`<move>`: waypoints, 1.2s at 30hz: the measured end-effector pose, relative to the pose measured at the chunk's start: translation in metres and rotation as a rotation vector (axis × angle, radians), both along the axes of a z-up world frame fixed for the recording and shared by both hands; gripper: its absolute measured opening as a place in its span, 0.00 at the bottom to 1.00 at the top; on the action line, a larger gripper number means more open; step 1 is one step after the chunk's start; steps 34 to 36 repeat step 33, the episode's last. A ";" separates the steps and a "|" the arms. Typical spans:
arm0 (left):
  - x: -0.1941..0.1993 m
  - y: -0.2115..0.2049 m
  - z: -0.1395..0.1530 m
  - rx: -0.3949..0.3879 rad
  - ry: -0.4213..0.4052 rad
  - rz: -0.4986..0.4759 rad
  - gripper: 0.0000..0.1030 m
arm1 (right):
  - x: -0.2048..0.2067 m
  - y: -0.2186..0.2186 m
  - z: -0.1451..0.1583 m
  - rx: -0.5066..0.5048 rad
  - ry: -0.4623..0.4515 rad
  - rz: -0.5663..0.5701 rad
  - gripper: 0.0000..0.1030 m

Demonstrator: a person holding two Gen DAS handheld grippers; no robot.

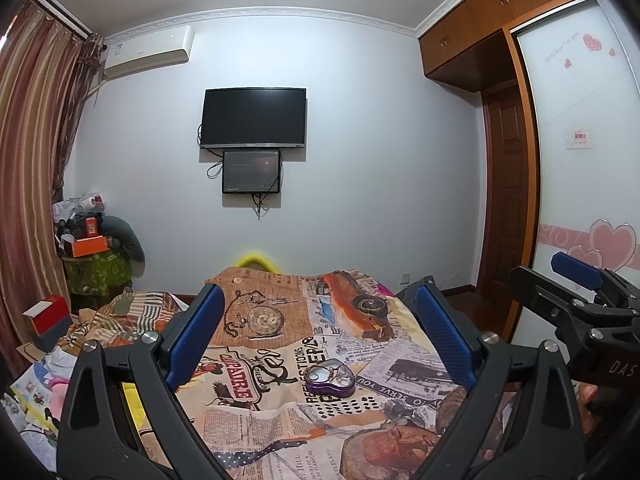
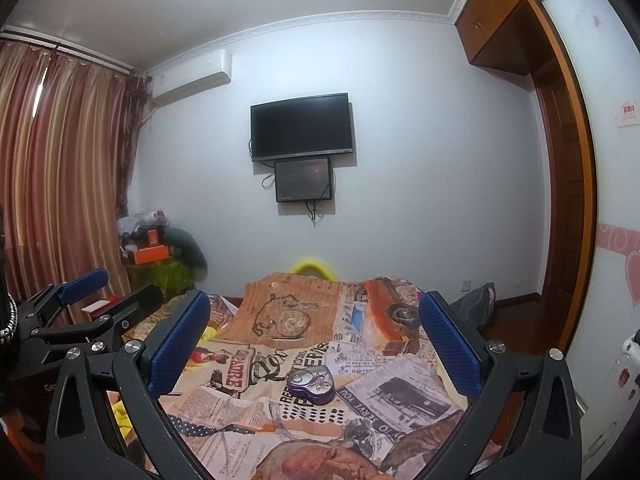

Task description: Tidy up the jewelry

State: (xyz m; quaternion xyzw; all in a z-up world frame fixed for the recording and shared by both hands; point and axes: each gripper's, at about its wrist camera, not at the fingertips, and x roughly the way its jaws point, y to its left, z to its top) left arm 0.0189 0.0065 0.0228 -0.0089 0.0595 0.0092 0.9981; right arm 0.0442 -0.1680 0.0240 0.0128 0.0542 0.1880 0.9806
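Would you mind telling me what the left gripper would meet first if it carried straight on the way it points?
Probably the purple heart-shaped tin on the printed bedspread; the left gripper is open and empty, though depth is uncertain.

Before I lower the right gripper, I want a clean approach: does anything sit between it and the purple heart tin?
Nothing visible does. The right gripper is open, and only bare printed bedspread lies between its fingers and the purple heart tin.
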 end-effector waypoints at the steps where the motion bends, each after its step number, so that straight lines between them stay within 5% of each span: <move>1: 0.000 0.000 0.000 0.000 -0.001 0.002 0.94 | 0.000 0.000 0.000 0.000 0.000 0.000 1.00; 36: 0.003 0.002 -0.003 -0.009 0.029 -0.035 0.94 | 0.002 0.000 0.000 0.007 0.013 -0.011 1.00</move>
